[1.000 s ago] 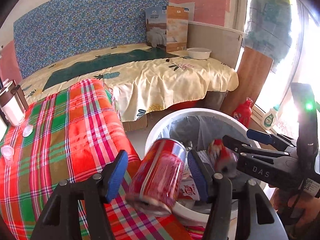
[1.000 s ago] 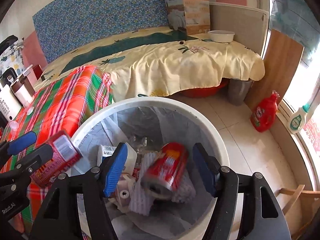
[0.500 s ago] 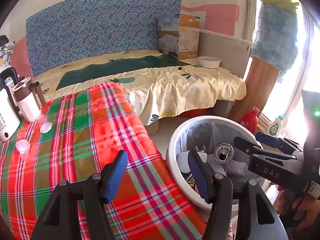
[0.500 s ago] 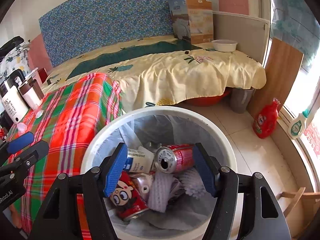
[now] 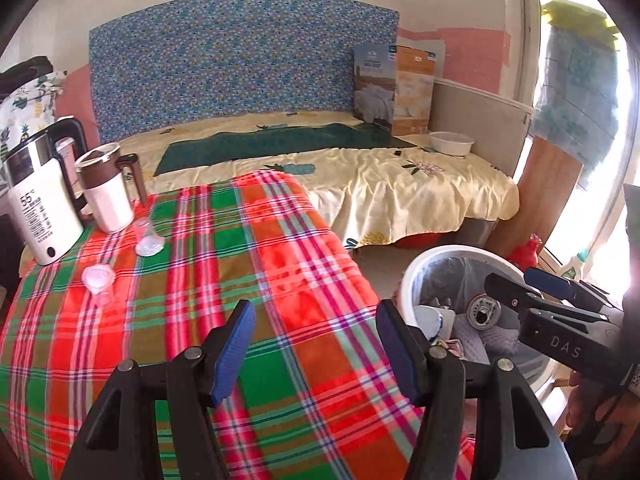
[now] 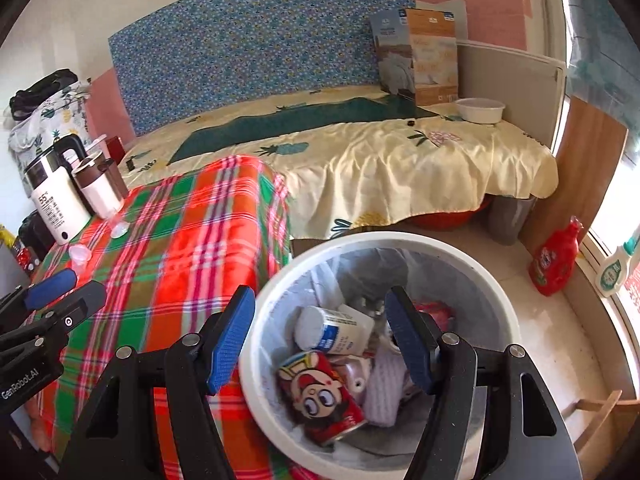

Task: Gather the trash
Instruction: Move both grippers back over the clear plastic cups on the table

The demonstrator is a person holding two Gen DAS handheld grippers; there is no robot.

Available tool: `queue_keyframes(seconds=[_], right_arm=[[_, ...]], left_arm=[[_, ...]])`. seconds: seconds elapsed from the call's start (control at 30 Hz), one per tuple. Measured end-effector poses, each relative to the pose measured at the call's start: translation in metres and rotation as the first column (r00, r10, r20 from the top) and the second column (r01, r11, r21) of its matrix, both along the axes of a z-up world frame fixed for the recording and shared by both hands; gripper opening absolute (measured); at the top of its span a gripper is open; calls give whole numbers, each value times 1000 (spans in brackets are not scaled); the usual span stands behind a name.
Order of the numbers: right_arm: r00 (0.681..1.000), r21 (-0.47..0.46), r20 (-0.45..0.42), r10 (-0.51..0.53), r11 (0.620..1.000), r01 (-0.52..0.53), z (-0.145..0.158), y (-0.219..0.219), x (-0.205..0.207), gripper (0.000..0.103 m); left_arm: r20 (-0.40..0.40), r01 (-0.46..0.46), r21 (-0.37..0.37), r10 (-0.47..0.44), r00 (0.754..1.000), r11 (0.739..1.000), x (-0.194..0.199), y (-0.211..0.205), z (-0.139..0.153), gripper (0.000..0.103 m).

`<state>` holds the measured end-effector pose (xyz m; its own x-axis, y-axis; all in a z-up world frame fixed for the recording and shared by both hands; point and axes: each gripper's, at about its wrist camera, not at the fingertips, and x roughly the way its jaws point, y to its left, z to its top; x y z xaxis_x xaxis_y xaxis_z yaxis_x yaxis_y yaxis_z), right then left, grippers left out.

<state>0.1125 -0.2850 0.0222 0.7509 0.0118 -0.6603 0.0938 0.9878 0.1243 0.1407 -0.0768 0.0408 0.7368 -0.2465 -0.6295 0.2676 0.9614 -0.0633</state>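
A white trash bin (image 6: 472, 256) with a grey liner stands on the floor beside the plaid-covered table (image 6: 168, 240). Inside lie a red cartoon can (image 6: 320, 396), a white and blue bottle (image 6: 332, 330) and crumpled wrappers. In the left wrist view the bin (image 5: 420, 276) shows a can's top (image 5: 483, 311). My left gripper (image 5: 316, 346) is open and empty above the plaid table (image 5: 200, 280). My right gripper (image 6: 322, 338) is open and empty over the bin's near rim. Each gripper shows in the other's view.
A white kettle (image 5: 38, 204), a white mug with brown lid (image 5: 106, 192) and two small clear cups (image 5: 98, 278) stand at the table's far left. Behind is a bed with a yellow sheet (image 5: 400, 192). A red bottle (image 6: 556, 260) and a white bottle (image 6: 614, 268) stand by the window.
Both grippers let go of red cans, which fell into the bin. My left gripper then swung left over the plaid table. My right gripper pulled back and up.
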Motion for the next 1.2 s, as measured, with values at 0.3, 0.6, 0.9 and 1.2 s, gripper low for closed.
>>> queue_keyframes(seconds=[0.3, 0.6, 0.9, 1.2], right_arm=[[995, 14, 27, 100, 995, -101, 3, 50, 13, 68], [981, 15, 40, 188, 982, -188, 7, 102, 34, 68], [965, -13, 33, 259, 966, -259, 5, 144, 57, 68], [950, -24, 16, 311, 950, -310, -3, 180, 95, 68]], left_arm=[[9, -96, 10, 96, 995, 995, 0, 55, 0, 62], [3, -190, 7, 190, 982, 982, 9, 112, -2, 63], [-7, -276, 2, 276, 961, 961, 21, 166, -8, 62], [-34, -333, -6, 333, 943, 943, 46, 218, -18, 62]])
